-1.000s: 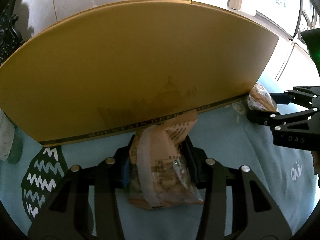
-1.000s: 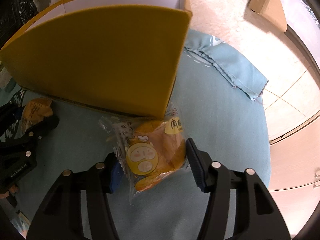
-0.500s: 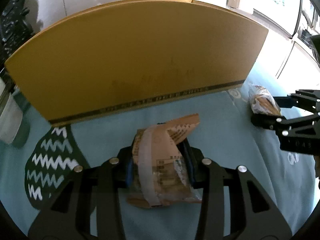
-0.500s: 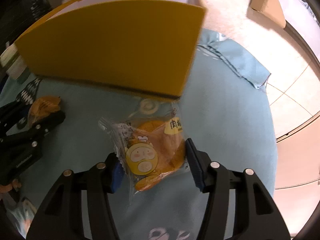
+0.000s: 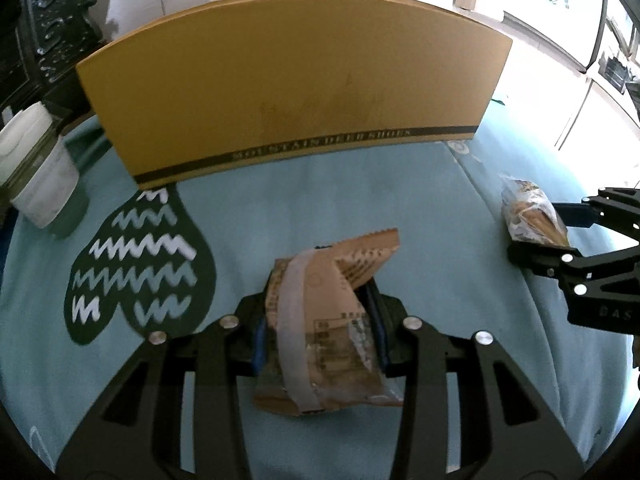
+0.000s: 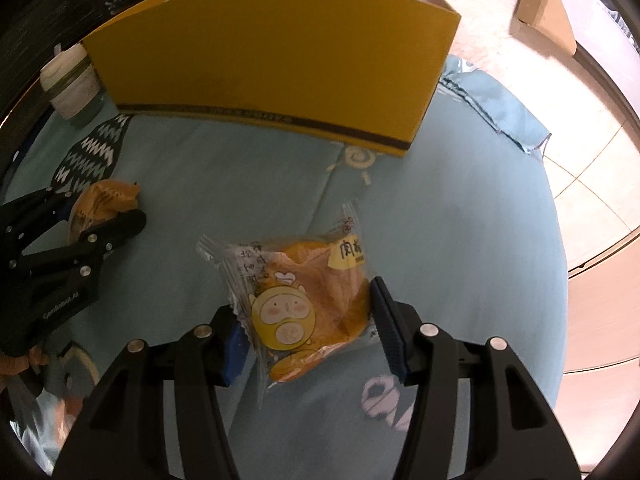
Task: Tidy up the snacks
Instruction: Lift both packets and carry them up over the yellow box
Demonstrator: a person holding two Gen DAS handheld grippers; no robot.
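1. The yellow box [image 6: 276,68] stands on the blue cloth [image 6: 460,240] with its long printed side toward both tongs; take it as the landmark. Its open top faces up, and the right wrist view shows a pale inner wall.
2. The left gripper [image 5: 320,328] is clenched on the brown packet [image 5: 324,328], which sits in front of the box's long side, well short of it and about opposite its middle.
3. The right gripper [image 6: 308,320] grasps the yellow bun packet [image 6: 304,300]; both pads press the wrapper. This packet is in front of the box too, nearer its right end.
4. The step in hand looks like carrying both snacks to the box. Each packet probably has to go clearly higher than the near wall before it travels forward, or the wrapper may catch the rim.
5. Keeping the two tongs apart seems wise: one toward the box's left half, one toward its right, so they do not meet above the opening.
6. The wrappers are soft and slippery, so a firm, even squeeze is likely safer than a tight pinch that crushes the bun.
7. A white jar [image 5: 36,176] stands just off the box's left end; the left path is best kept away from it.
8. Letting go low inside the box would likely keep the packets flat.
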